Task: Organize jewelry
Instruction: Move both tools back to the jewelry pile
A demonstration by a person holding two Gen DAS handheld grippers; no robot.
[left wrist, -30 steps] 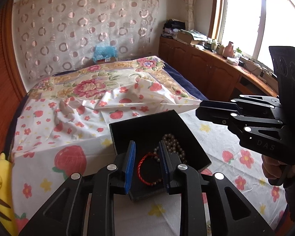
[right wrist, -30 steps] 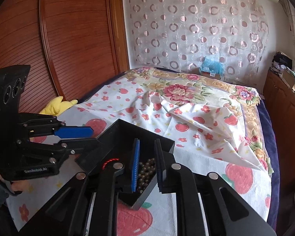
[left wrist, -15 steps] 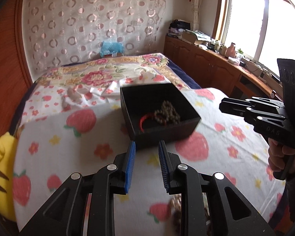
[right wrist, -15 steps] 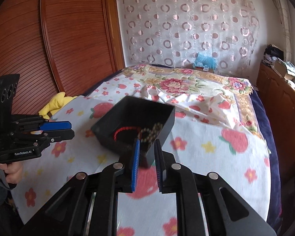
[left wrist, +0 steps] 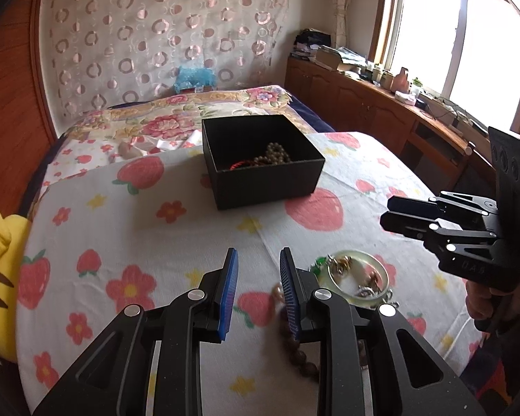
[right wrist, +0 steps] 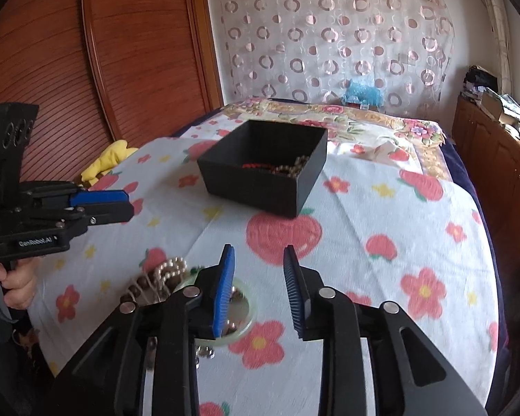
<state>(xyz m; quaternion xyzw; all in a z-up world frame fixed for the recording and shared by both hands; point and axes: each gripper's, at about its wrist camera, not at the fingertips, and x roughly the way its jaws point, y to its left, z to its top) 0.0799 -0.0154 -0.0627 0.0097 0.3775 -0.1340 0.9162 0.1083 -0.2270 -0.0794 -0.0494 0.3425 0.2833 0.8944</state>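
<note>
Jewelry pile (left wrist: 355,275) just right of left claw (left wrist: 258,287), left of right claw (right wrist: 256,286); left slightly apart, empty; right opening, empty.

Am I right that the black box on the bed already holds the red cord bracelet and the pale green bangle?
Not quite. The black box holds the red cord bracelet and a dark bead string; the pale green bangle lies on the bedsheet, as the left wrist view shows.
</note>
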